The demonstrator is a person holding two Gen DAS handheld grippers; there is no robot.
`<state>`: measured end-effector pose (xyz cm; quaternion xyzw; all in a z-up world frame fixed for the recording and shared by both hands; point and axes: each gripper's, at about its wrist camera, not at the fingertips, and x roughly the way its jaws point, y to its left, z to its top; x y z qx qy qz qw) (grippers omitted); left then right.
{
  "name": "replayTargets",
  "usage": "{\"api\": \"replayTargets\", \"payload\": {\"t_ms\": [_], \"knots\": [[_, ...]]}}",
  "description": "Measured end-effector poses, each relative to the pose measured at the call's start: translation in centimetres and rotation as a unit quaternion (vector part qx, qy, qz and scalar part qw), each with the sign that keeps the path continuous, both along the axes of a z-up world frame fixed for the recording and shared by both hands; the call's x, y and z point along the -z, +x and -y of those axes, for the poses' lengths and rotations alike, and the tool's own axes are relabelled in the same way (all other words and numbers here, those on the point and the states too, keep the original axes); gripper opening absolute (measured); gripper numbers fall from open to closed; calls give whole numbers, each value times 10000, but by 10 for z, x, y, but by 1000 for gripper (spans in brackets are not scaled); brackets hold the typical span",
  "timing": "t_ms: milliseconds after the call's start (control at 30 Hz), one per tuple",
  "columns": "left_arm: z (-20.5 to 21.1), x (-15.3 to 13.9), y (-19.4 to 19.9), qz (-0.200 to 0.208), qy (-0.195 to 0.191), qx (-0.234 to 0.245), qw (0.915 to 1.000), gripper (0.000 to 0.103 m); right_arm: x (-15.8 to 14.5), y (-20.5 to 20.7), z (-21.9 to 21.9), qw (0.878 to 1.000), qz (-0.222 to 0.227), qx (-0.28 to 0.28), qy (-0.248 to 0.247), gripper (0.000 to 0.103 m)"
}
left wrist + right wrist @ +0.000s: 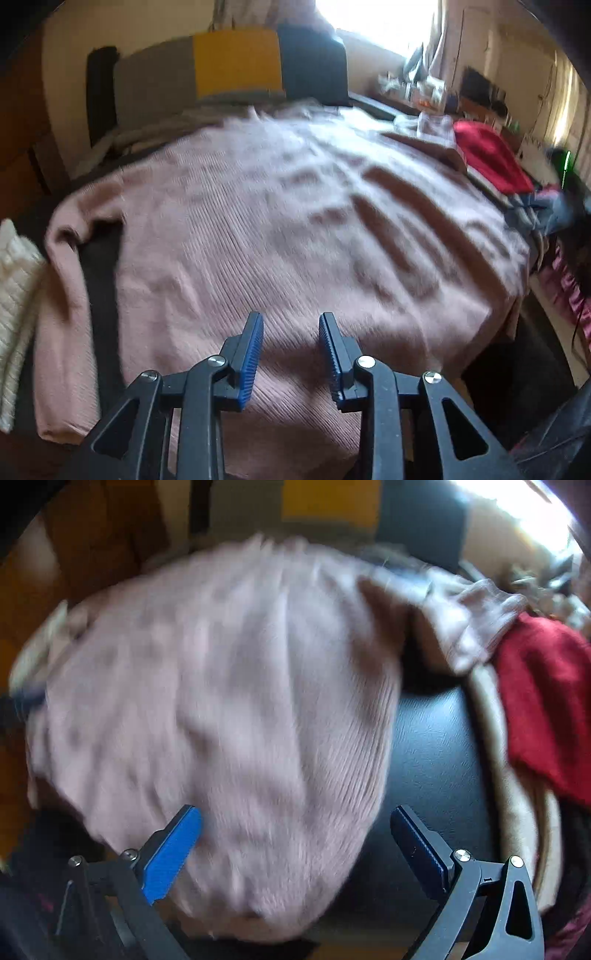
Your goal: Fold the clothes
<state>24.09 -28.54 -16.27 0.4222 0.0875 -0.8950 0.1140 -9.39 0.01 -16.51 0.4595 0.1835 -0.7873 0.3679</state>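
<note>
Pink sweater (280,206) lies spread across the dark table (436,746), body mostly flat with ripples. One sleeve (62,295) runs down the side to the left of the left tongs. The other sleeve (461,627) is bunched ahead-right of the right tongs, touching the red garment (543,709).

Left tongs (291,332): spread a little, pads clear of each other, nothing pinched, hovering over the near hem. Right tongs (295,834): spread wide, empty, straddling the sweater's near right edge, with one pad over knit and the other over bare table.

Both views are blurred, so I can't tell exactly where the hem edge sits.

Risks from here:
- The knit is thick and fuzzy. A pinch taken too high grabs only the top layer, so the front peels off the back and the fold comes out lopsided.
- The knit stretches. Uneven pull between the two tongs skews the body or drags the whole thing over the smooth table.
- Lifting the right side could snag the red garment through that bunched sleeve and drag it along.
- The white knit (14,314) left of the left tongs sits against the left sleeve and could come along too.
- Ripples in the body get locked in if folded over as is.
</note>
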Motion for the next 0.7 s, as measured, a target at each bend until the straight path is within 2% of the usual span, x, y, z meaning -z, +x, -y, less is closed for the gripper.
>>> {"api": "replayTargets", "payload": {"t_ms": [100, 133, 200, 267, 333, 400, 467, 533, 567, 633, 700], "knots": [[10, 2, 13, -57, 125, -460, 9988, 31, -31, -3, 18, 9960, 47, 102, -887, 103], [18, 2, 23, -169, 294, -705, 9969, 31, -34, -1, 30, 9942, 80, 44, -1072, 103], [38, 8, 54, -477, 894, -1300, 9863, 31, -36, 6, 63, 9921, 85, -131, -1247, 103], [58, 14, 84, -781, 1486, -1884, 9676, 34, -29, 15, 96, 9933, -13, -346, -1105, 103], [78, 19, 114, -1079, 2066, -2453, 9410, 38, -22, 23, 120, 9937, -75, -501, -1002, 103], [98, 25, 145, -1368, 2629, -3001, 9067, 44, -16, 31, 142, 9934, -172, -624, -944, 103], [118, 31, 175, -1646, 3171, -3526, 8649, 47, -8, 39, 162, 9935, -247, -694, -873, 103], [138, 37, 205, -1910, 3686, -4021, 8161, 47, 8, 33, 175, 9949, -206, -629, -765, 103], [143, 40, 212, -2001, 3857, -4144, 7996, 48, 16, 30, 181, 9955, -186, -596, -711, 103], [146, 46, 212, -2111, 4051, -4178, 7854, 49, 33, 24, 190, 9965, -154, -555, -609, 103], [149, 50, 211, -2203, 4198, -4206, 7735, 50, 38, 27, 189, 9954, -441, -632, -569, 103]]}}
